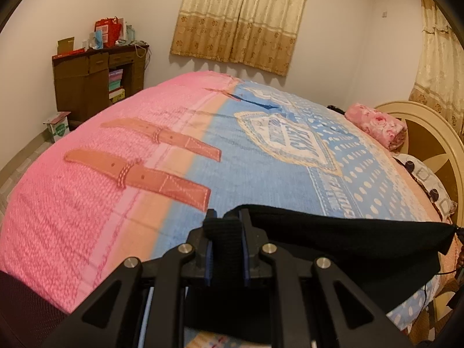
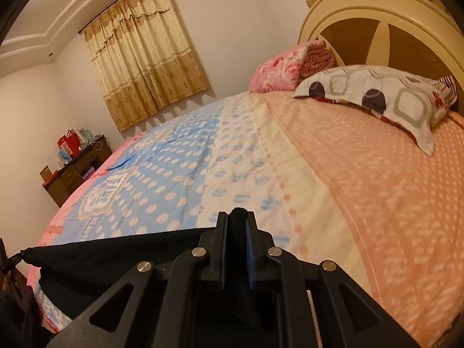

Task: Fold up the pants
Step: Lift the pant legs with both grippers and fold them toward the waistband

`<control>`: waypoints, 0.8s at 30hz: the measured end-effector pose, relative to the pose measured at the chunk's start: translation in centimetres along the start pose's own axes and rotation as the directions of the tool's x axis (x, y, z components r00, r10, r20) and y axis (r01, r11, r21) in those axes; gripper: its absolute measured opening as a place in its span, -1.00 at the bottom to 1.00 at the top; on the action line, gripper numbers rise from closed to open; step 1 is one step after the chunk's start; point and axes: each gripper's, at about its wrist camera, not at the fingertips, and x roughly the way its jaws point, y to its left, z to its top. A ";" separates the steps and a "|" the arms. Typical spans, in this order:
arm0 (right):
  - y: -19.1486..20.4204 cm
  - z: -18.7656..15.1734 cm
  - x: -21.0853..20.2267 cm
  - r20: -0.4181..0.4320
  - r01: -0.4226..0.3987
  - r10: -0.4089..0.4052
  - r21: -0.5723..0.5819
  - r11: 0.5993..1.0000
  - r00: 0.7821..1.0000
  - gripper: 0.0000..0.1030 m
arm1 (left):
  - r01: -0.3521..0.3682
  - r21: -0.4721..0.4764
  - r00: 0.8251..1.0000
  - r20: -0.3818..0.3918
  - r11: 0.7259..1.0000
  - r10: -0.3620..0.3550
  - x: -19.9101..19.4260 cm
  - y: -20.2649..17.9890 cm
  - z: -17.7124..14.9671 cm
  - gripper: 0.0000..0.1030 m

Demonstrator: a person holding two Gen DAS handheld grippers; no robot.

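Black pants (image 1: 333,232) hang stretched between my two grippers above the near edge of the bed. My left gripper (image 1: 227,217) is shut on one end of the black fabric, which bunches between its blue pads. From there the cloth runs off to the right to a knotted drawstring (image 1: 458,229). In the right wrist view my right gripper (image 2: 237,217) is shut on the other end of the pants (image 2: 116,249). That cloth spreads left to the same drawstring end (image 2: 21,253). The lower part of the pants is hidden beneath the grippers.
The bed (image 1: 261,150) carries a pink, blue and peach patterned blanket (image 2: 362,188). A patterned pillow (image 2: 385,95) and a folded pink floral blanket (image 2: 278,69) lie by the round headboard (image 2: 385,20). A brown desk (image 1: 95,81) with boxes stands in the far corner, under curtains (image 1: 240,20).
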 end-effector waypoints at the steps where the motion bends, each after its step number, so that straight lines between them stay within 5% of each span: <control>1: -0.2 -0.8 -0.3 -0.007 -0.002 0.002 0.004 1.000 1.000 -0.79 | -0.001 0.002 1.000 -0.006 1.000 0.001 0.0 0.1 -0.4 -0.68; 11: -2.7 -7.4 -0.2 -0.083 -0.033 0.035 0.033 0.999 0.996 -0.78 | -0.026 -0.019 0.996 -0.089 0.999 0.024 0.6 0.9 -4.5 -0.53; 19: -3.8 -9.9 -0.5 -0.108 -0.047 0.055 0.072 0.996 0.993 -0.72 | -0.102 -0.056 0.991 -0.096 0.993 0.096 -0.4 2.1 -6.1 0.21; 24: -4.2 -11.2 -1.3 -0.111 -0.048 0.057 0.077 0.996 0.992 -0.68 | -0.108 -0.049 0.991 -0.091 0.993 0.103 -1.6 2.4 -6.6 0.34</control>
